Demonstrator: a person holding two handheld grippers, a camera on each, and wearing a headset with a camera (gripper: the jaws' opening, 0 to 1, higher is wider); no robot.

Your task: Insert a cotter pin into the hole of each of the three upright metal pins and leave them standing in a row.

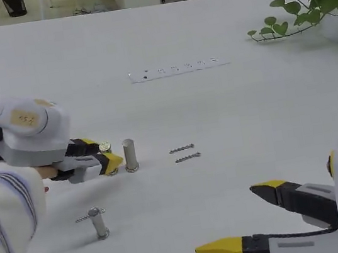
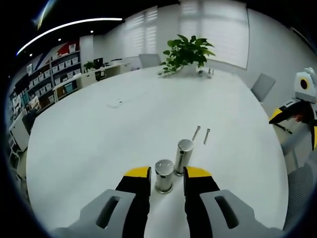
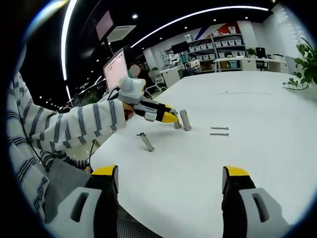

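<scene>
Our left gripper holds its jaws slightly apart around a short upright silver metal pin on the white table, beside its twin. Our right gripper gapes empty. We judge the pin dense, rigid and slick: grip mid-shaft.

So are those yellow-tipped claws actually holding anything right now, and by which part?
Nothing looks gripped. The left claw straddles a short upright silver metal pin, with gaps showing either side; the right claw hangs wide open, empty.
</scene>
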